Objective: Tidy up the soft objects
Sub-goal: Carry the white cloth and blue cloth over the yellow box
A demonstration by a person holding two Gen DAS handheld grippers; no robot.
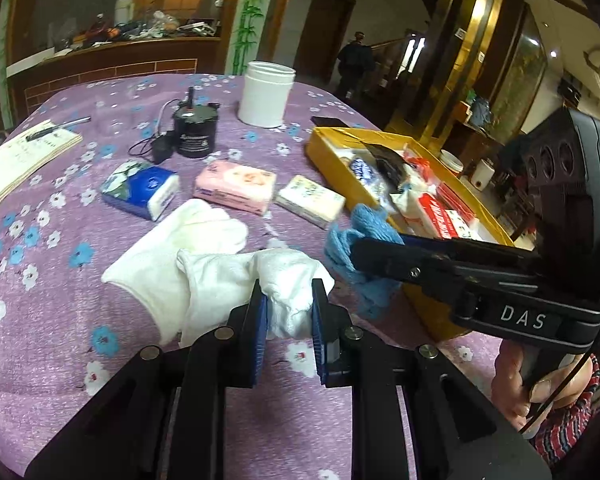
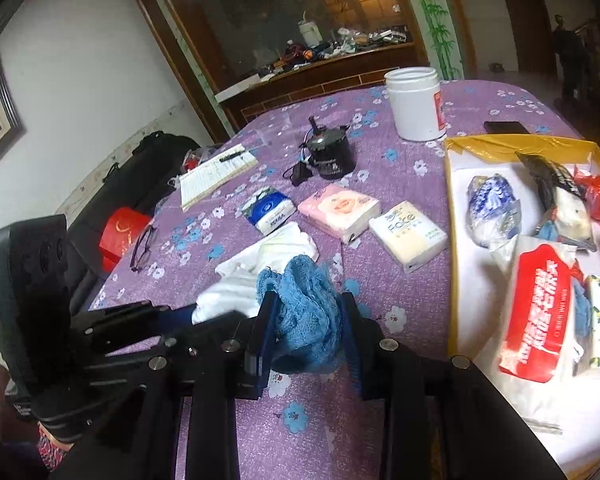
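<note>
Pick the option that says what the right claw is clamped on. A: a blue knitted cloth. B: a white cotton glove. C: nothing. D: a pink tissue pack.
A: in the right wrist view the right claw has its pads closed on the blue knitted cloth, while the left claw pinches the white cotton glove.

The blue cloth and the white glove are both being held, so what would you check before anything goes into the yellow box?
1. Right gripper jaws pinch the blue cloth: ok.
2. Left gripper jaws pinch the white glove: ok.
3. Yellow box beside the cloth: ok.
4. Free room in the box: cannot tell, it looks crowded.
5. Second glove clear of the first: not ok, they overlap.
</note>
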